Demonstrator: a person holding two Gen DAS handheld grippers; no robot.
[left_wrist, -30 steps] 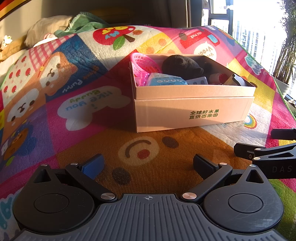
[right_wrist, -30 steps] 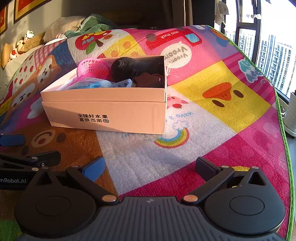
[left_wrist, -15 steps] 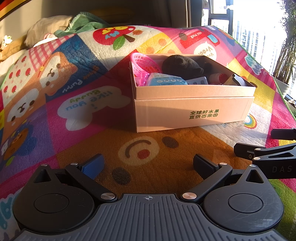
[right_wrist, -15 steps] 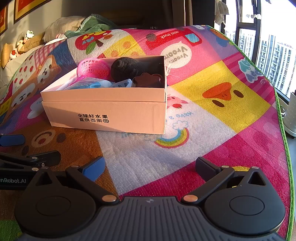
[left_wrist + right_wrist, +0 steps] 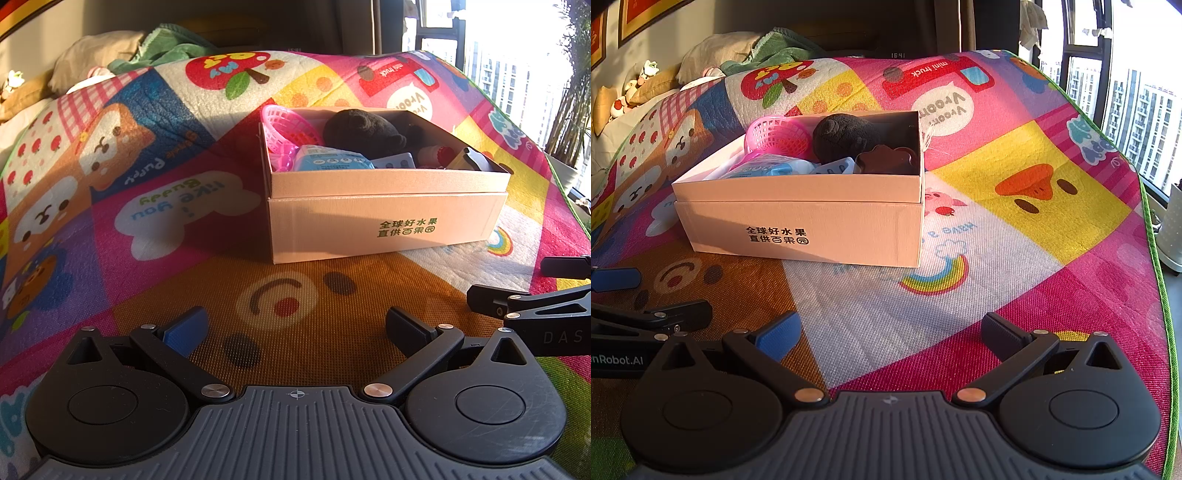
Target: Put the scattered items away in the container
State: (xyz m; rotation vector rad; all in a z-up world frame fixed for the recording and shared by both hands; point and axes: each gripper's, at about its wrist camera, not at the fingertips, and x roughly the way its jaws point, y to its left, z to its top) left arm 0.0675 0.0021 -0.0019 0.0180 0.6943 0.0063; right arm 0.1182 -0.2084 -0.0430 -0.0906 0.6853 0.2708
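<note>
Jaws of both grippers stand wide apart, holding nothing. Left gripper (image 5: 295, 325) and right gripper (image 5: 892, 328) rest low on the play mat (image 5: 1015, 229). The cardboard box (image 5: 384, 221), already filled, lies far ahead, nearer the left gripper; no loose item shows.

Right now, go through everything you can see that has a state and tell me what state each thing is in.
Cardboard box: open on top, upright on the mat, holding items.
Pink basket: inside the box, tipped on its side.
Black plush toy: inside the box.
Blue packet: inside the box, lying flat.
Left gripper: open, empty.
Right gripper: open, empty.
Play mat: spread flat.
</note>
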